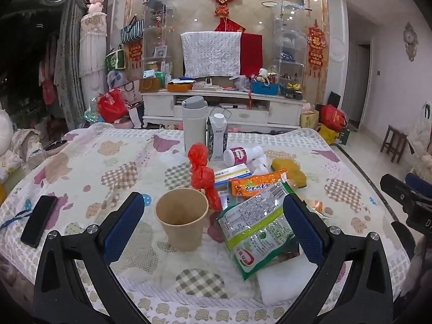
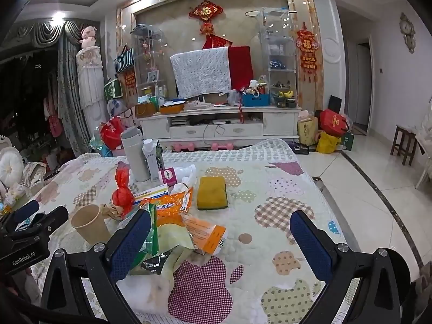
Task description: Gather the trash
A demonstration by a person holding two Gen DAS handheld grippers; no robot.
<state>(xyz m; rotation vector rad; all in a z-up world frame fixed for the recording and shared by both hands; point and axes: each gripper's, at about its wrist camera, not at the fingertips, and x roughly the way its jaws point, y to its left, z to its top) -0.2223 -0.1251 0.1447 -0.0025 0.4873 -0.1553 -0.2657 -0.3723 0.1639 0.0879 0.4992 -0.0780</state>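
Living room w/ TV cabinet behind; quilted surface [image 1: 89,162] up front carries the trash pile. Left tool [image 1: 213,224] wide open, holding nothing; paper cup [image 1: 182,222] and green wrapper [image 1: 256,229] lie between its fingers, untouched. Right tool [image 2: 220,245] also fully open and empty, orange wrapper [image 2: 172,202] and orange carton [image 2: 209,233] just ahead. Red plastic bag [image 1: 201,172] stands behind the cup. Tip: take one piece at a time, pinch the wrapper edge low, don't tip the cup. Something foil-like under the pile, prob. another wrapper.
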